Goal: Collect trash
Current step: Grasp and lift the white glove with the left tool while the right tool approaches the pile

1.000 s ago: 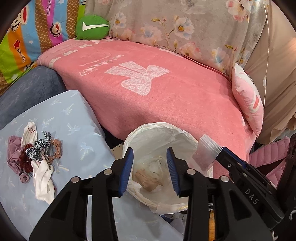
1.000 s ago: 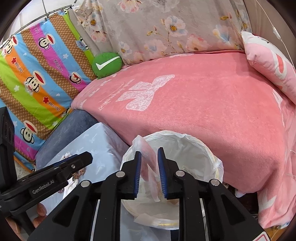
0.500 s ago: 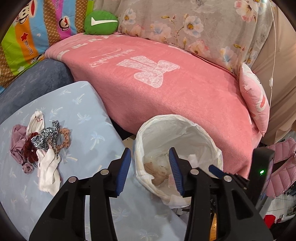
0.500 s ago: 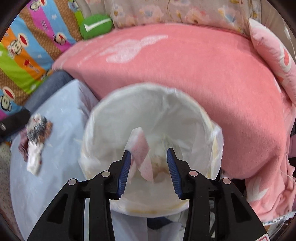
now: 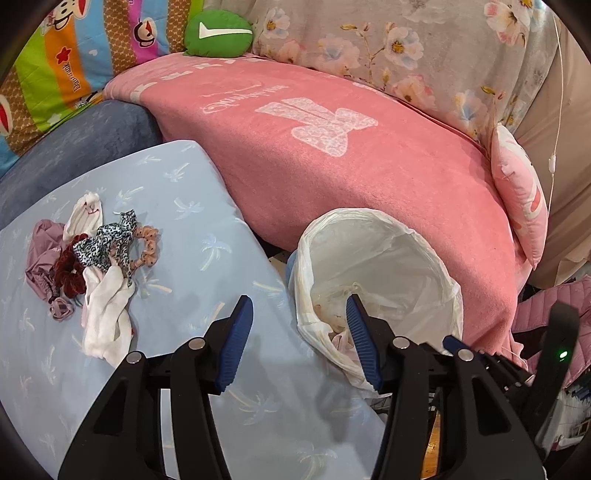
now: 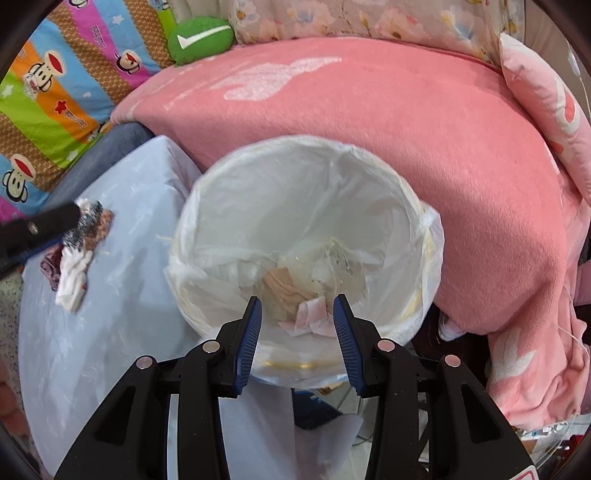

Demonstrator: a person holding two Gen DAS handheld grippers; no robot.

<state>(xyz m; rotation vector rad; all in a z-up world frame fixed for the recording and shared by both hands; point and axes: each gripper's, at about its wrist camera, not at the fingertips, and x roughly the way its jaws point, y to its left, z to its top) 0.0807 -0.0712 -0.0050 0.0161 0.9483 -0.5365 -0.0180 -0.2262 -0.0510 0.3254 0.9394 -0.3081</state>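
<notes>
A round bin with a white plastic liner (image 6: 376,184) stands between the light blue table and the pink couch; it also shows in the left wrist view (image 5: 417,254). A pink and white plastic wrapper (image 6: 312,314) lies inside it on other trash. My right gripper (image 6: 297,326) is open and empty, directly above the bin's near side. My left gripper (image 5: 301,338) is open and empty over the table edge, left of the bin. A pile of scrunchies and white cloth (image 5: 96,266) lies on the table at the left.
The light blue table (image 5: 192,266) fills the left and front. A pink blanket covers the couch (image 5: 332,155) behind the bin, with a pink pillow (image 5: 521,206) at its right end and a green cushion (image 5: 218,33) at the back.
My right gripper opened and moved over the bin; the pink wrapper it held dropped inside. My left gripper shifted left, toward the table, and opened wider.
</notes>
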